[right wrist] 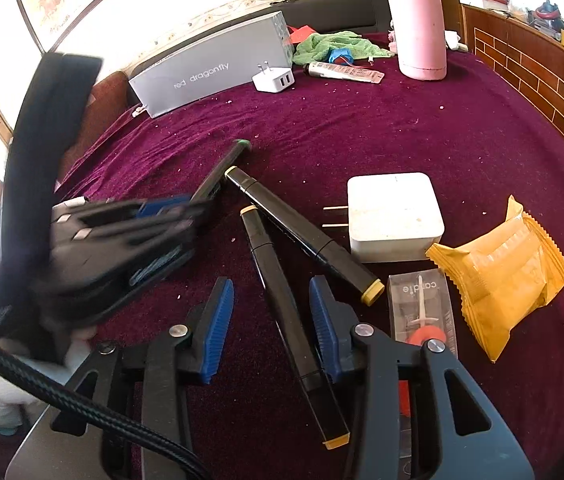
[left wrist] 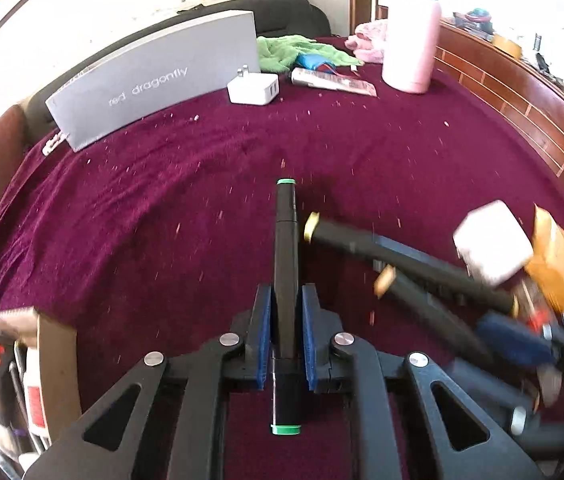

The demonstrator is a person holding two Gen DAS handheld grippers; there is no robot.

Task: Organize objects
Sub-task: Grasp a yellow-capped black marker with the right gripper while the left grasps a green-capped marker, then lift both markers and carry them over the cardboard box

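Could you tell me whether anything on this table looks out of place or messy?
Yes: pale crumbs or specks are scattered over the maroon cloth, and the yellow-capped markers lie crossed at angles instead of neatly lined up.

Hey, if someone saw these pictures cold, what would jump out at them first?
Probably the left gripper clamped on a green-capped black marker, dead centre on the maroon cloth. Next, the right gripper open around an orange-capped marker, with a white charger and yellow snack packet beside it.

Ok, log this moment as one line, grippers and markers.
left gripper: shut on green-capped marker | right gripper: open around orange-capped marker | yellow-capped marker: on cloth
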